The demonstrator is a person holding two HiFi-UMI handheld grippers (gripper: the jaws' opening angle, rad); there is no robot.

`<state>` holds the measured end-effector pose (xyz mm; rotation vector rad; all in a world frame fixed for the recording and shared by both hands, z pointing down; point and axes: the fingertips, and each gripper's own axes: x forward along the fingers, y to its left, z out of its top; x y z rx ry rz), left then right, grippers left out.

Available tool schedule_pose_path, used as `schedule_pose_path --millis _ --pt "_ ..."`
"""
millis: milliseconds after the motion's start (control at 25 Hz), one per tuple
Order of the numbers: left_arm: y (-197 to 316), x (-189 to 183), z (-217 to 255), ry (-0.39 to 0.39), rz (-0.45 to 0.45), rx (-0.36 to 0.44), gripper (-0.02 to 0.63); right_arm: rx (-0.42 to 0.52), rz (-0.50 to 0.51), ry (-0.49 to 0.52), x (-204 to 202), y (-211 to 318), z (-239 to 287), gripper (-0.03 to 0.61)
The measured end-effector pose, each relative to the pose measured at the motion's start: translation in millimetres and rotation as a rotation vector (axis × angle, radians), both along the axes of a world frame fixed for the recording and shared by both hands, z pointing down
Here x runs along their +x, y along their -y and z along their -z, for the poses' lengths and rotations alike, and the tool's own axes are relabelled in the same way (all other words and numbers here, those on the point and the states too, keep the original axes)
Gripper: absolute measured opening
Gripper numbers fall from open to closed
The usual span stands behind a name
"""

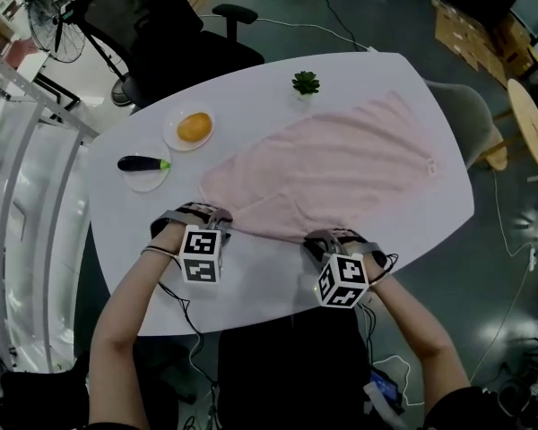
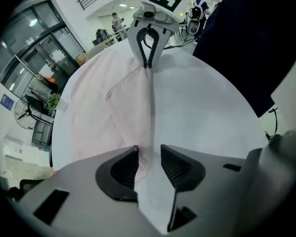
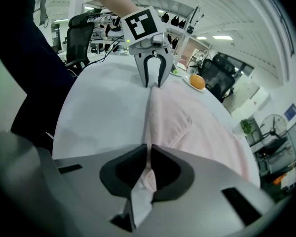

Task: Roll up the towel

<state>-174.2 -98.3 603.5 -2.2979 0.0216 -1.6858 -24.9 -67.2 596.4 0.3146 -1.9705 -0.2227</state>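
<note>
Two spots along the edge of the towel (image 1: 341,164), lower frame: our right gripper (image 3: 150,169) clenches it, our left gripper (image 2: 149,164) straddles it unclamped, so we roll evenly.

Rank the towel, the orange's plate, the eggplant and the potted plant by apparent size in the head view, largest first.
1. The towel, by far.
2. The plate under the orange.
3. The eggplant and the potted plant: too close to rank. The eggplant is longer, the plant bulkier.

Orange (image 1: 194,126), eggplant (image 1: 142,163), potted plant (image 1: 306,82).
</note>
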Motion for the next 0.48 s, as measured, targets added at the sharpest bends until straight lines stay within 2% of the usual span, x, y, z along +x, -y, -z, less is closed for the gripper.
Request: schedule_pose_path --millis 80,120,320,480 --pt "4.9 0.0 1.6 0.002 0.008 0.041 0.133 0.008 0.002 0.002 -1.3 -0.6 3.7 0.032" --pt "8.9 0.2 2.7 0.001 0.012 0.075 0.054 0.008 0.002 0.009 -1.8 -1.5 6.9 0.029" --pt "12.2 0.9 -0.8 0.041 -0.029 0.144 0.042 -0.018 -0.047 0.078 -2.1 -3.3 25.7 0.023" --pt "9.4 -1.8 11.8 0.031 -0.029 0.157 0.026 0.003 -0.031 0.064 -3.0 -9.2 33.9 0.021"
